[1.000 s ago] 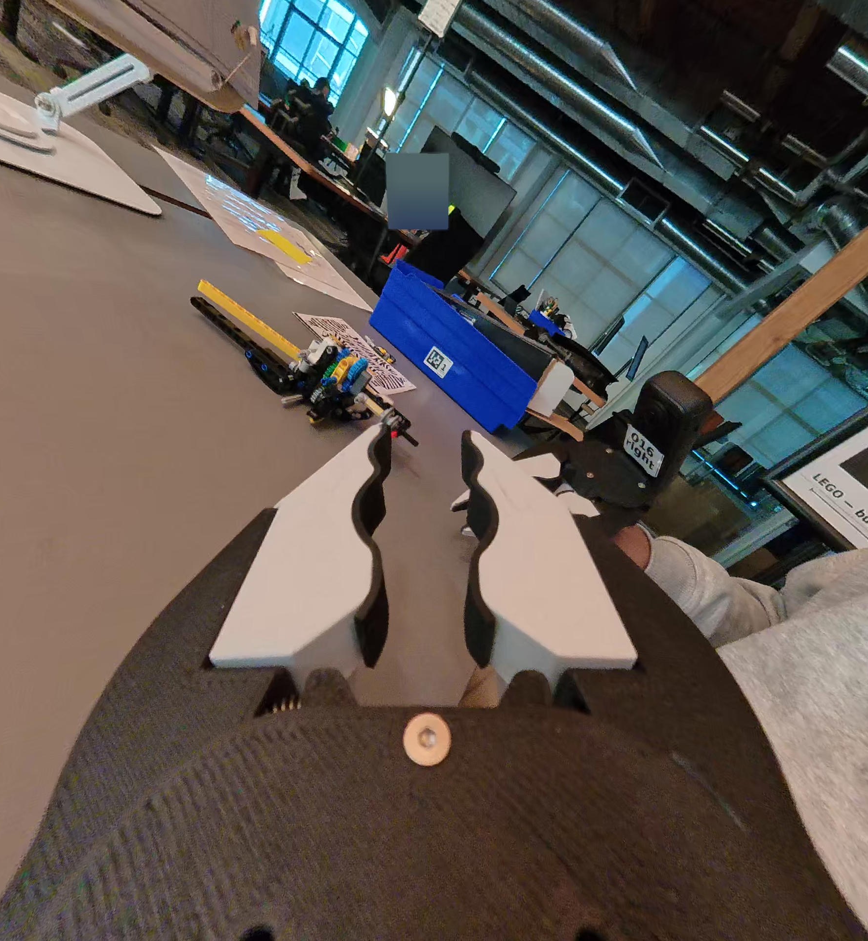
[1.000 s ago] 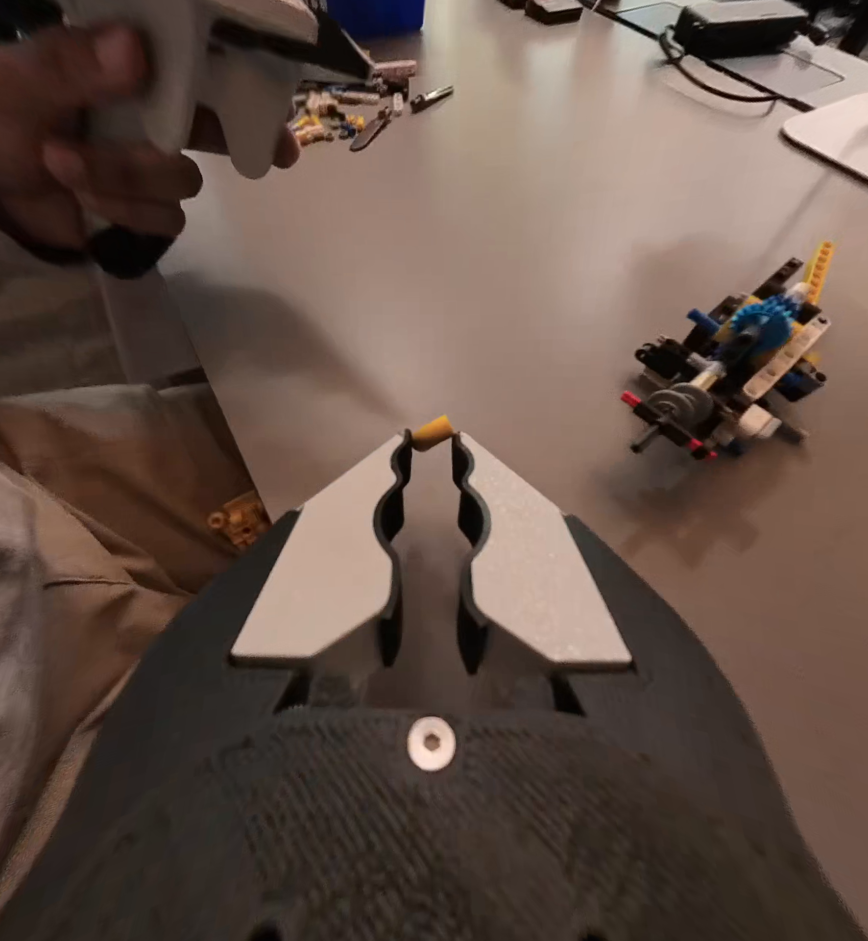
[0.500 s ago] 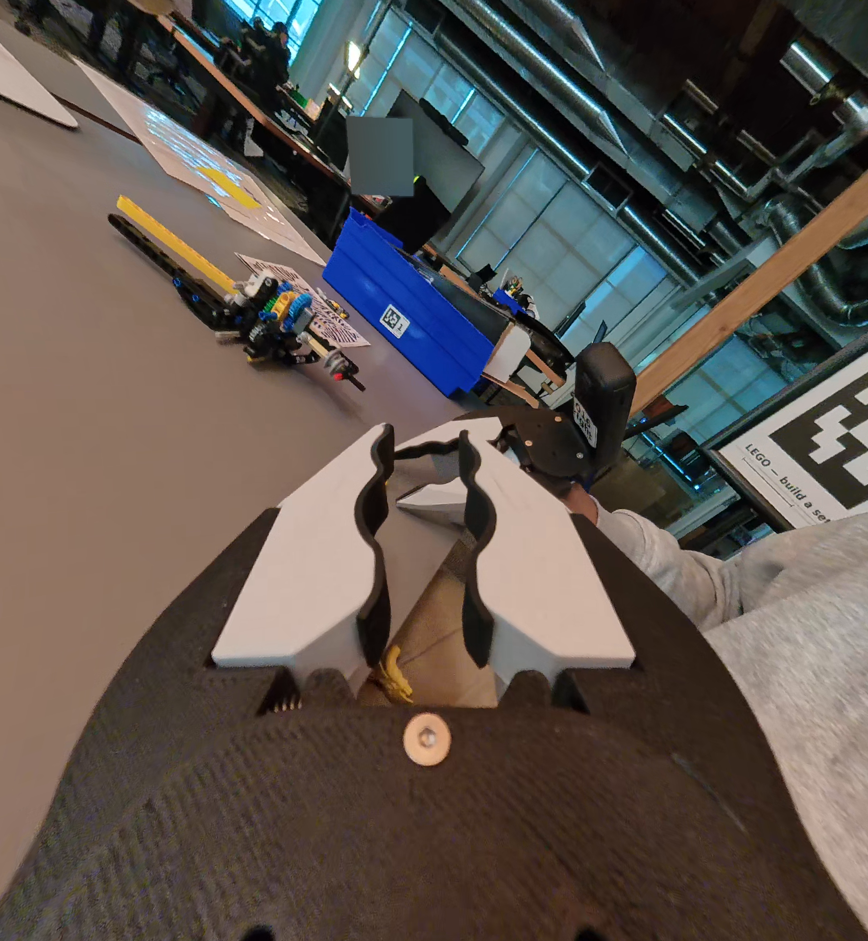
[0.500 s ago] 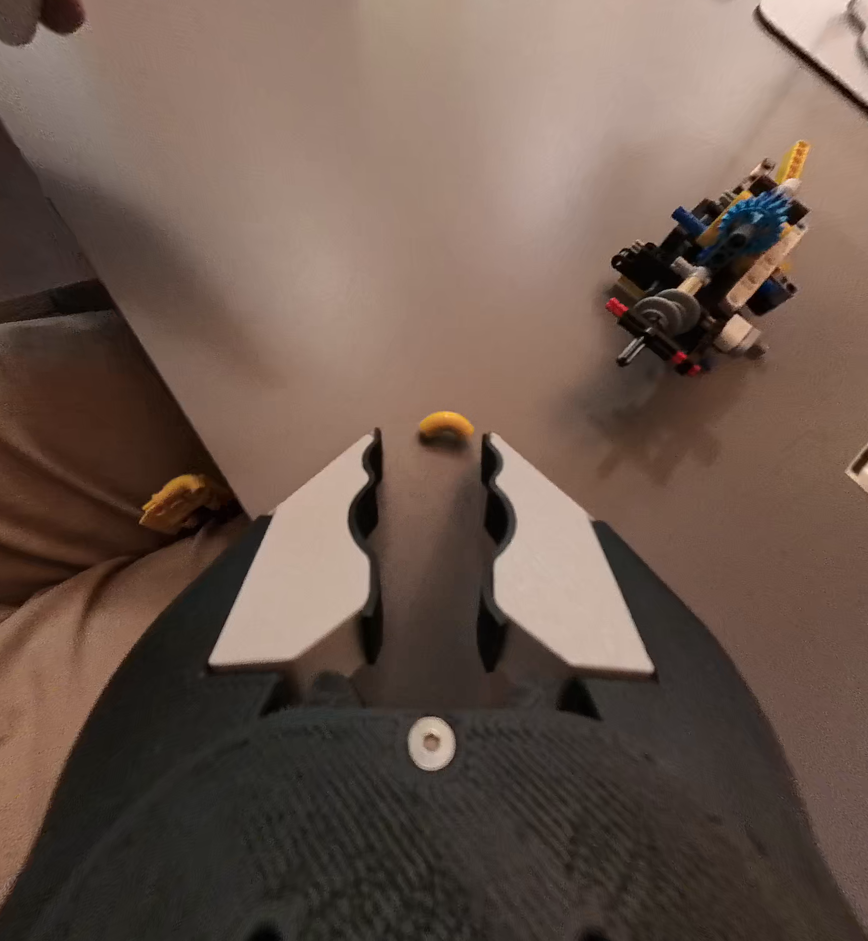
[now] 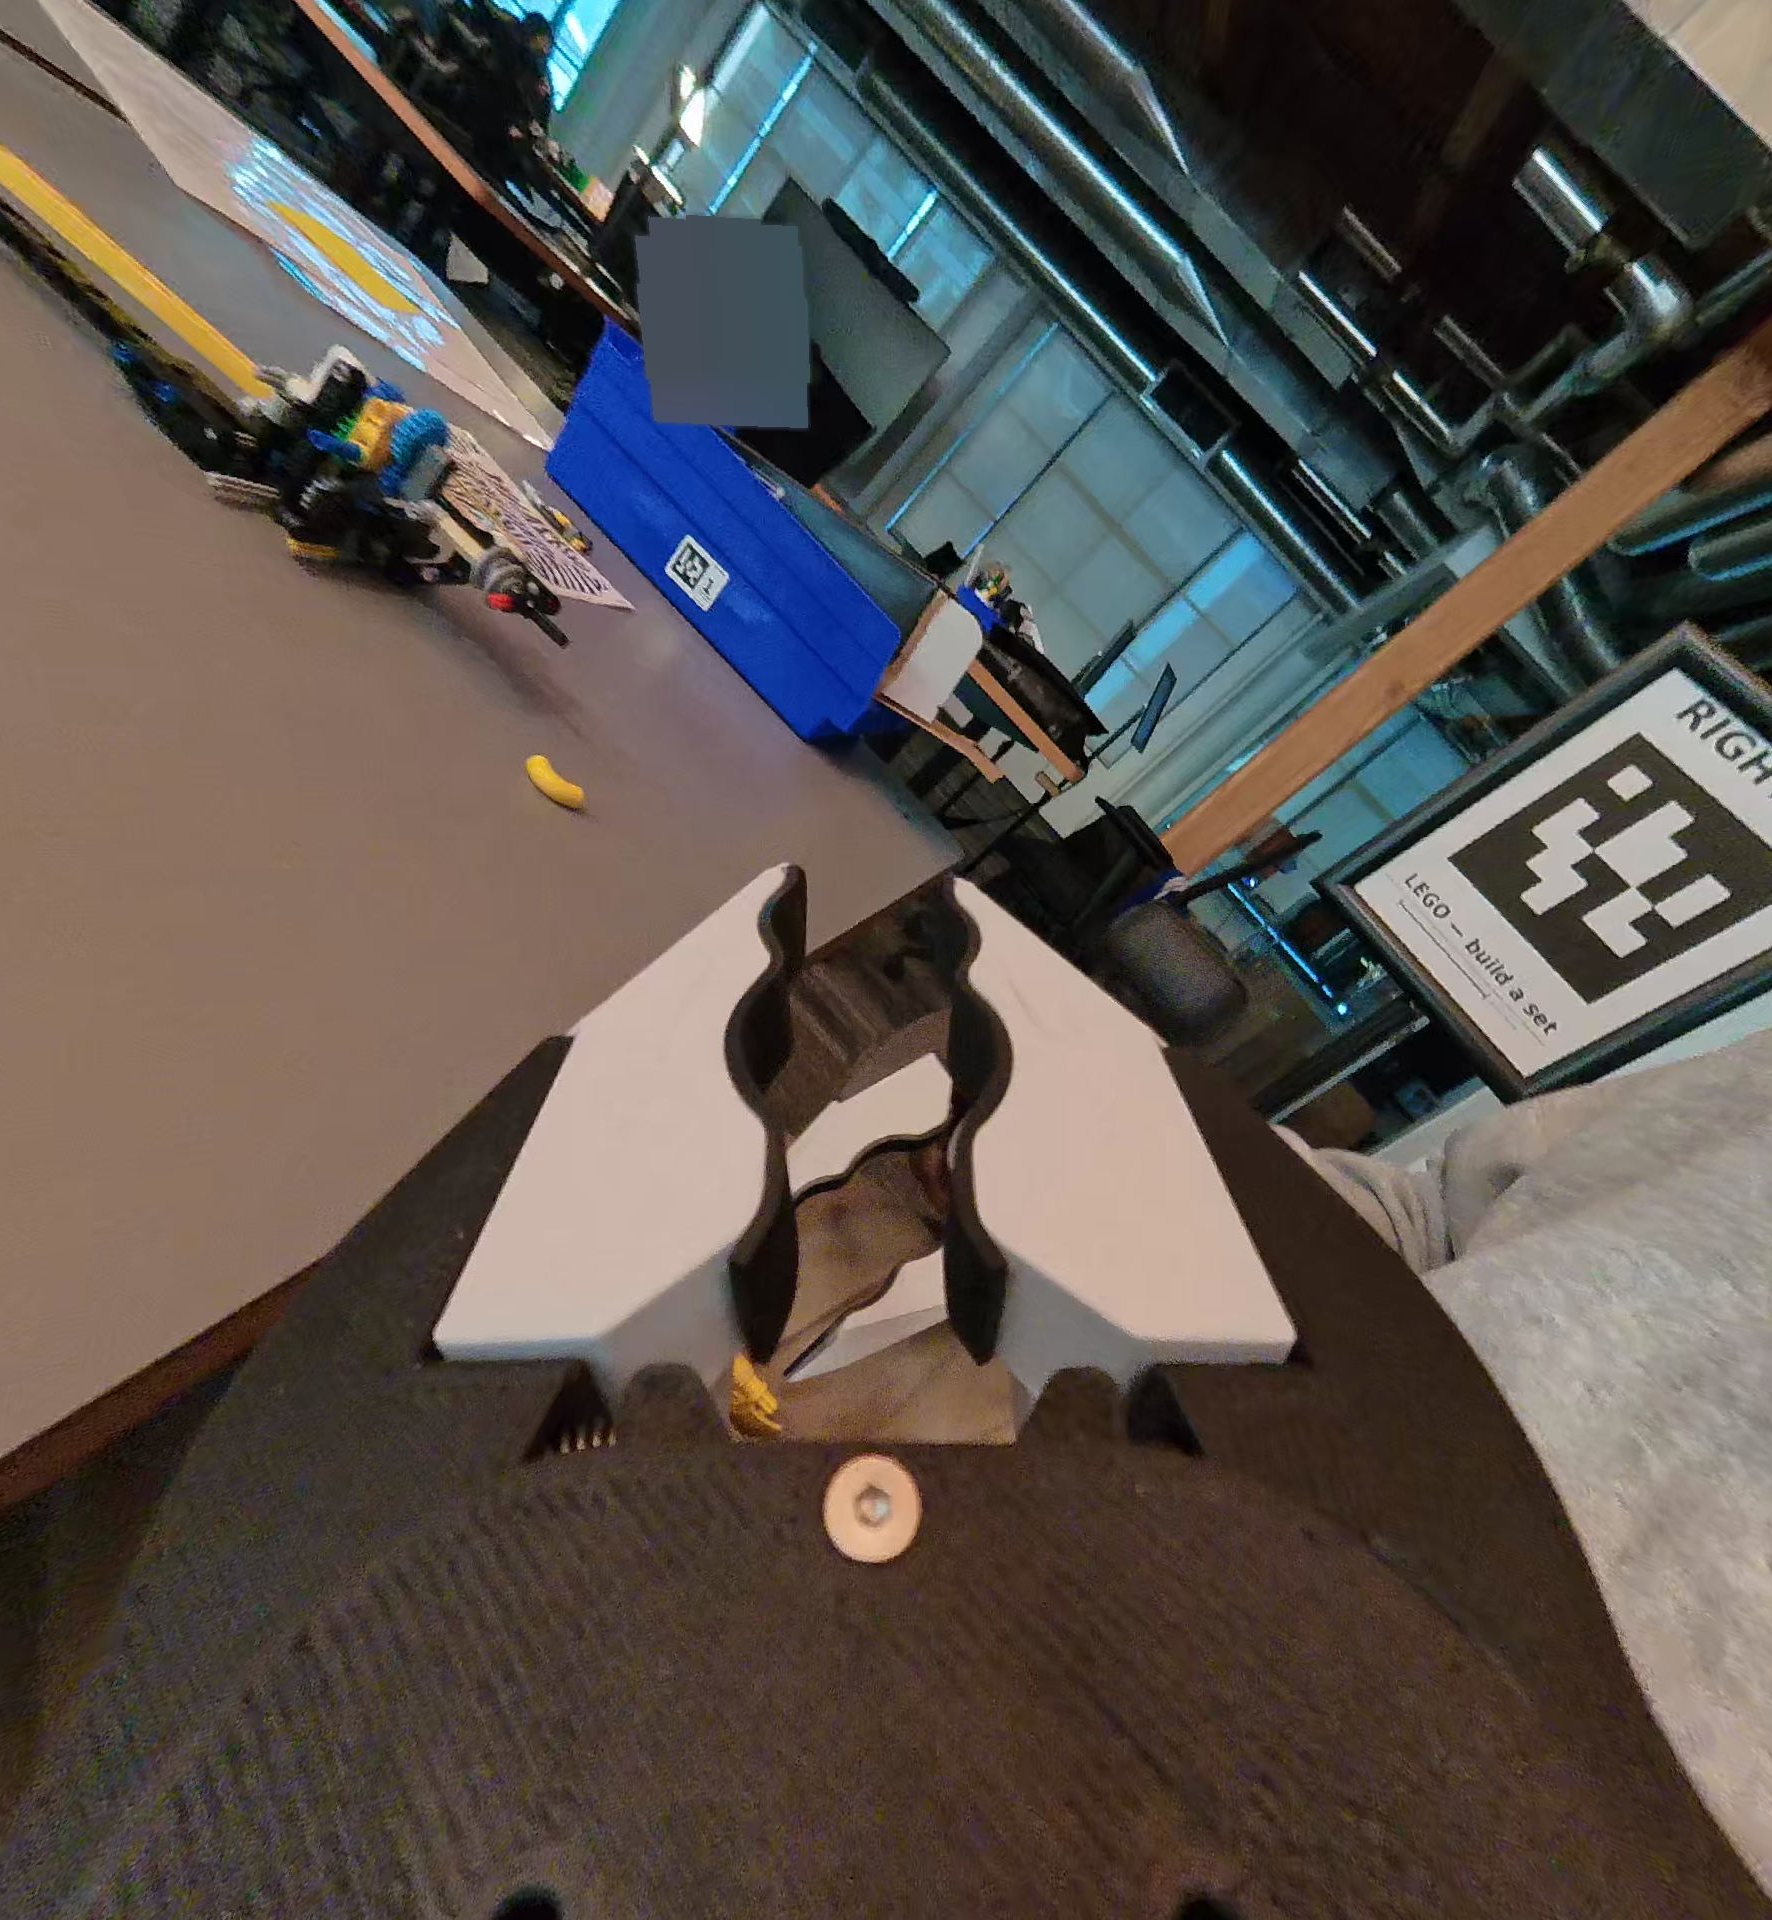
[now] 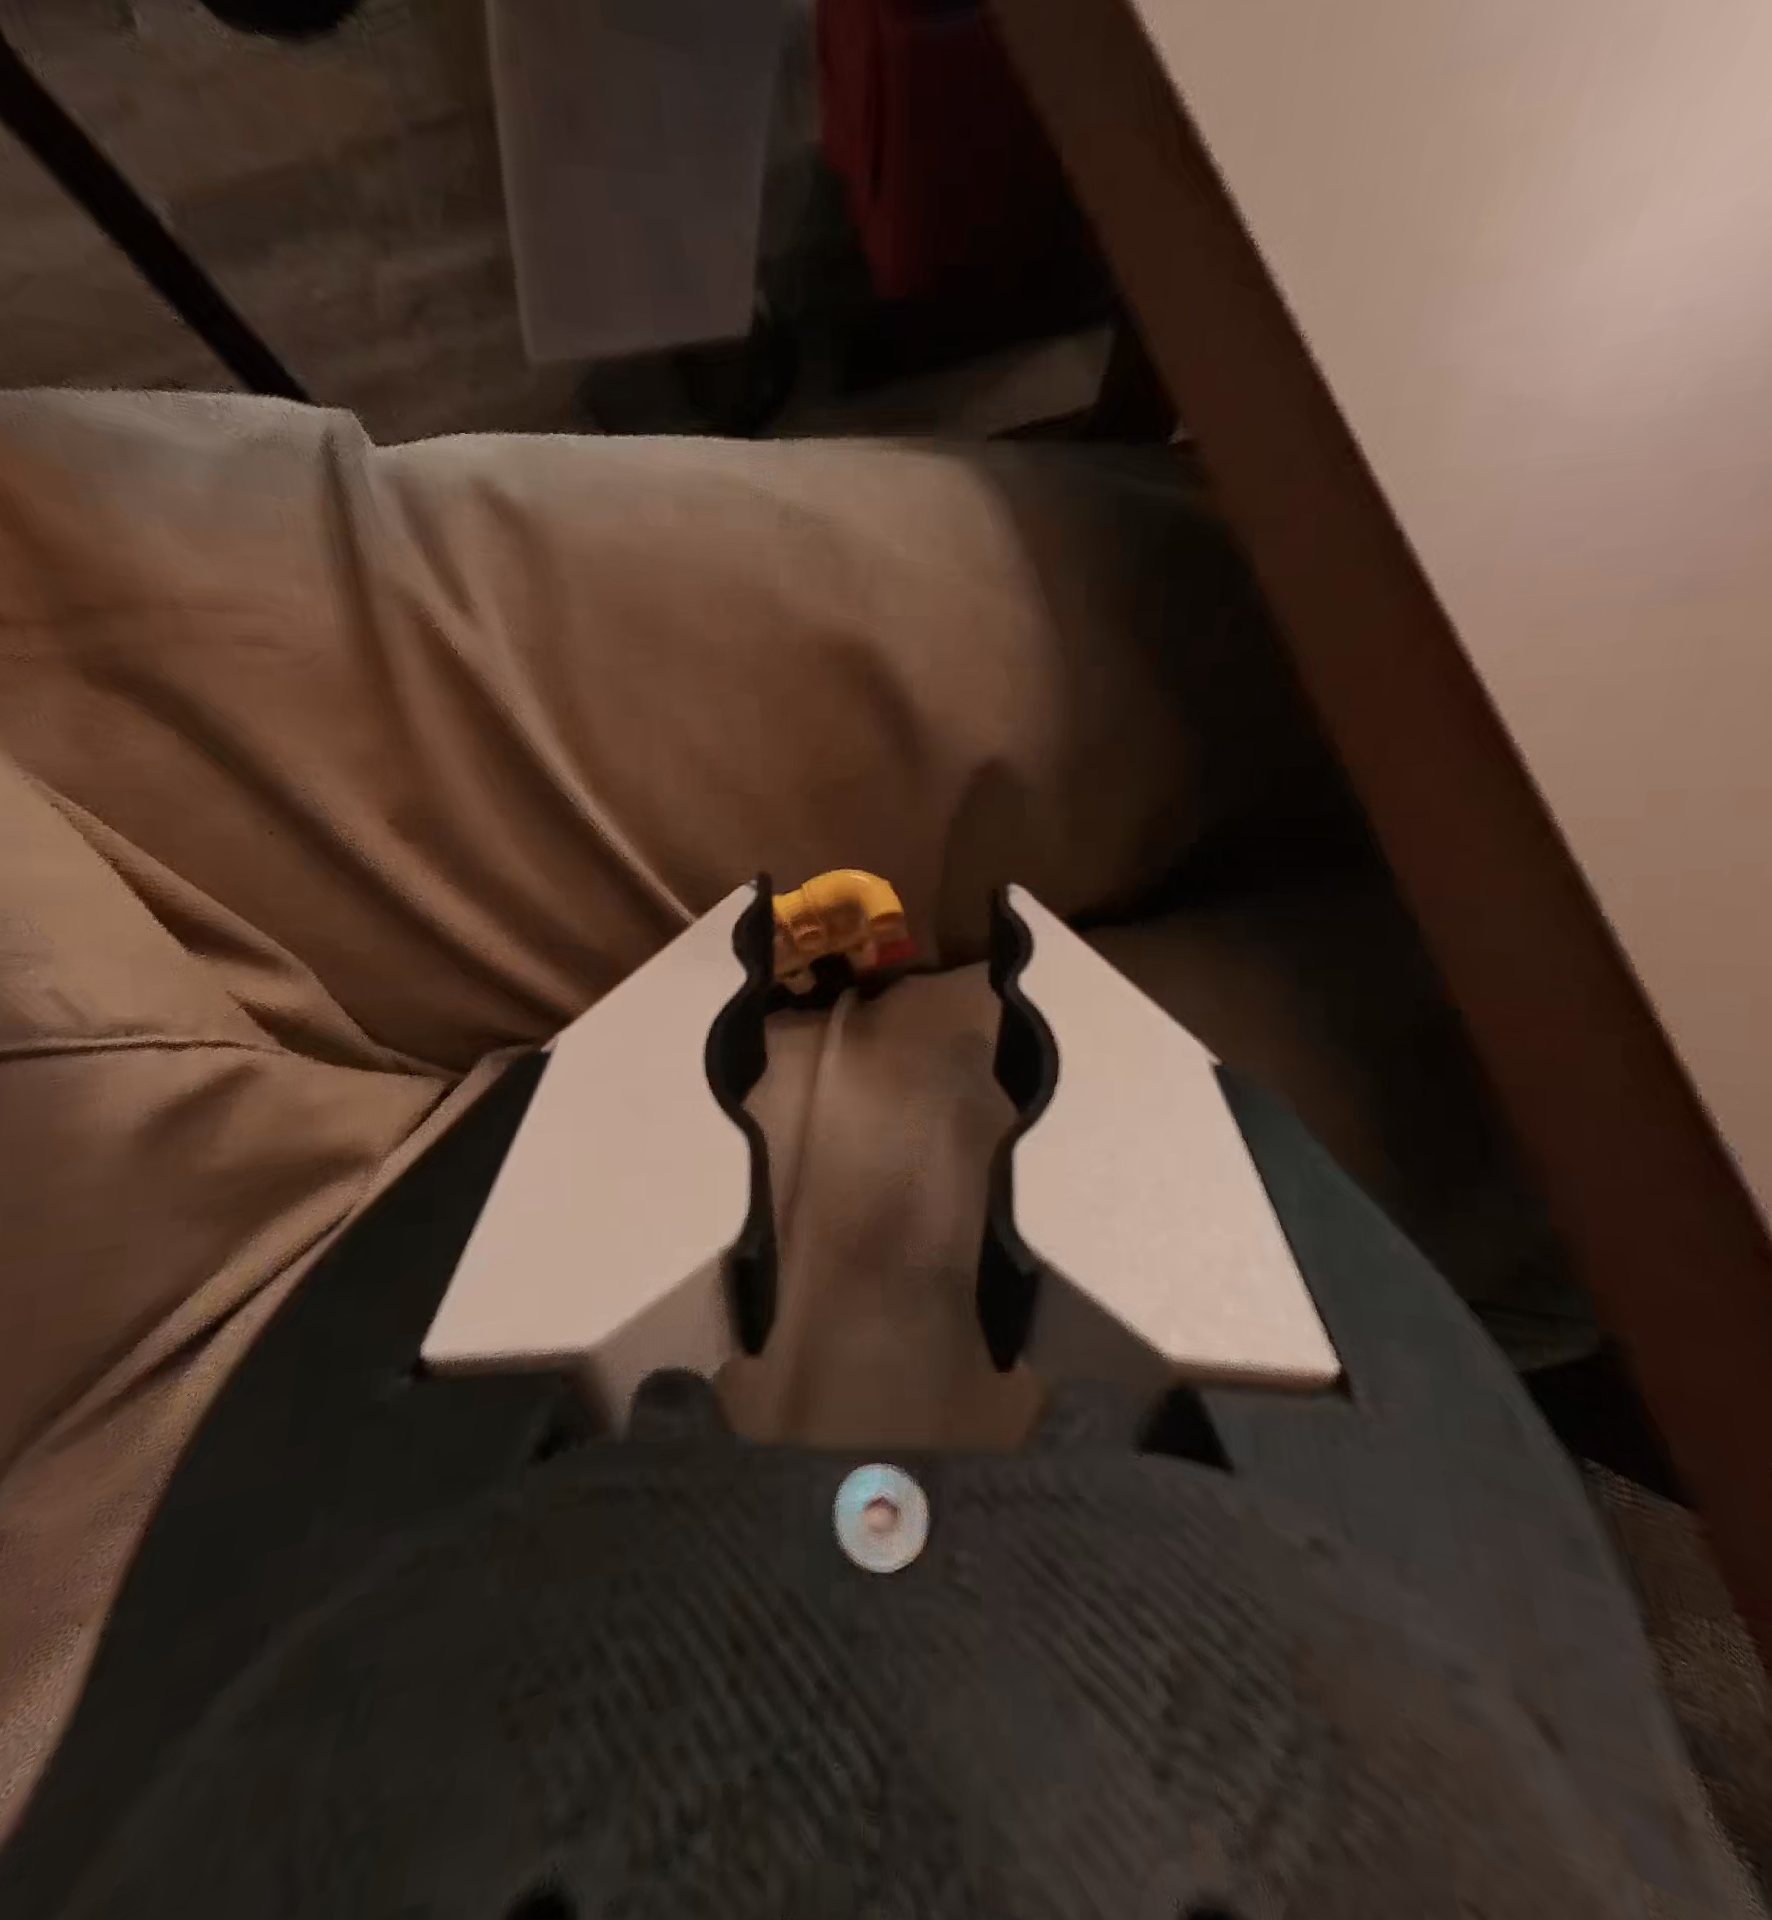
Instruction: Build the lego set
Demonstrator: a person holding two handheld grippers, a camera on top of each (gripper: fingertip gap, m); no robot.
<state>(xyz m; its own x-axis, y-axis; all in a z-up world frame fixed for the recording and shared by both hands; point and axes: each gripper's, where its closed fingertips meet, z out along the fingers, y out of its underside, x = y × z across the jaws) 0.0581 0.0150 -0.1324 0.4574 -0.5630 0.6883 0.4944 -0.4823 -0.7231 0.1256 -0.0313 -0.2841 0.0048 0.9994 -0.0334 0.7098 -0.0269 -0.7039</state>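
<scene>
In the left wrist view, the left tool (image 5: 874,904) hung past the near edge of the desk (image 5: 238,935), tilted, its jaws apart at a moderate gap with nothing between them. Through that gap showed the right tool (image 5: 861,1153), lower down over tan trousers (image 5: 861,1236), and a small yellow lego piece (image 5: 754,1397) lay on the cloth near the base of the left tool's fingers. Only this view showed the desk top: a half-built lego model (image 5: 362,488) with black, blue and yellow parts lay well away, with a long yellow beam (image 5: 113,265) and a black beam (image 5: 61,260) running out from it. A small curved yellow part (image 5: 554,781) lay alone on the desk between the model and the edge. Beyond stood a blue bin (image 5: 736,582), and a framed sign (image 5: 1609,873) leaned at the right beside a grey sleeve (image 5: 1640,1351).

In the right wrist view, blurred, the right tool (image 6: 880,914) pointed down at the person's lap (image 6: 446,727) below the desk edge (image 6: 1381,623). Its jaws stood wide and empty. The yellow lego piece (image 6: 835,920) rested on the trousers right at the tips, close against the left finger (image 6: 643,1122), not gripped. The model and the other loose parts were out of this view.
</scene>
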